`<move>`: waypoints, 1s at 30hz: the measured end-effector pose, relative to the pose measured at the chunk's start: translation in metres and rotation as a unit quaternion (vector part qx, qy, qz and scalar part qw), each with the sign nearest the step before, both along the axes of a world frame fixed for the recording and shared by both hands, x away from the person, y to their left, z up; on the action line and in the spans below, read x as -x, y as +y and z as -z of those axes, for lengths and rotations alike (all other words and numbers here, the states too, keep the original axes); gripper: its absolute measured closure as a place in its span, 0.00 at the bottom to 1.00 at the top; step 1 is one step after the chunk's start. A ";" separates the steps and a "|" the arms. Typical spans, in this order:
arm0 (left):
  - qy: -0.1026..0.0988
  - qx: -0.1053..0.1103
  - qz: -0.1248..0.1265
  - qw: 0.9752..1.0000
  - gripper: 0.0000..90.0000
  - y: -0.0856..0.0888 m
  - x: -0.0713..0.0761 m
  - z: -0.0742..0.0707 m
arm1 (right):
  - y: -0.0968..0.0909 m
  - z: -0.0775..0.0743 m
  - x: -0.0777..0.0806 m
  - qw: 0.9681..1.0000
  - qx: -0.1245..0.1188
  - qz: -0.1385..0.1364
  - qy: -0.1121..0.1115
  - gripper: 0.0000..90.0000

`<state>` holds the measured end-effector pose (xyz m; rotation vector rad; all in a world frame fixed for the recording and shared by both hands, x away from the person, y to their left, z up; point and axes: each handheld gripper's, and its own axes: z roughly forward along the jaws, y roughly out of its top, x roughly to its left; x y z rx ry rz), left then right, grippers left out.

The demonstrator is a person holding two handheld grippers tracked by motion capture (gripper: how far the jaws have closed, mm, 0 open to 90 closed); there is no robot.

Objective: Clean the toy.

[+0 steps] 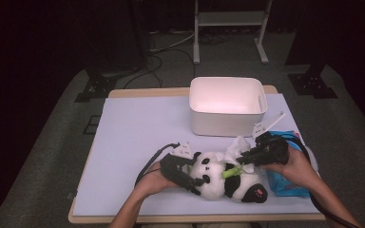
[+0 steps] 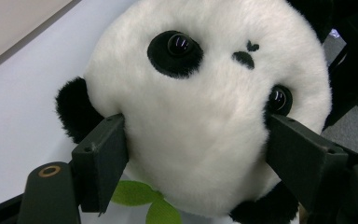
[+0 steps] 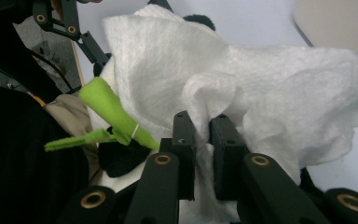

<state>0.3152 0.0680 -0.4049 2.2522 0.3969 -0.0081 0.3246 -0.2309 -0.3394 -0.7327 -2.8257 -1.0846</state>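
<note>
On your counter (image 1: 138, 128) you have one black-and-white plush panda toy (image 1: 223, 180), one white crumpled wipe (image 1: 237, 148), one white rectangular plastic bin (image 1: 228, 107) and one blue wipe packet (image 1: 285, 183). The panda lies near the front edge, right of its middle, with a green felt bamboo stalk (image 1: 232, 172) across its chest. The bin stands at the back edge, and the packet sits by the right edge, just beside the panda.

Your left tongs (image 2: 196, 154) come in from the left with the forearm rising from the front edge; their jaws are clamped on the two sides of the panda's head. Your right tongs (image 3: 203, 140) reach in from the right over the panda's body, jaws pinched together on a fold of the wipe, which drapes over the toy. Your right hand (image 1: 297, 166) rests above the packet.
</note>
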 end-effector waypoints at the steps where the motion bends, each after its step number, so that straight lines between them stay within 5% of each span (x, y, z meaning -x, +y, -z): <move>1: 0.001 -0.001 -0.001 1.000 0.25 -0.001 0.000 0.000 | -0.003 0.002 -0.001 1.000 -0.002 0.002 0.001 0.90; 11: -0.003 -0.004 0.010 1.000 0.23 0.002 0.002 -0.002 | -0.004 0.002 0.002 1.000 -0.020 0.004 -0.005 0.90; 18: -0.005 0.003 0.015 1.000 0.22 0.007 0.001 -0.004 | 0.010 -0.007 0.011 0.999 -0.036 -0.005 -0.020 0.90; 30: -0.010 0.013 0.005 1.000 0.25 0.028 -0.003 -0.009 | 0.041 -0.016 0.027 0.998 -0.029 -0.035 -0.032 0.90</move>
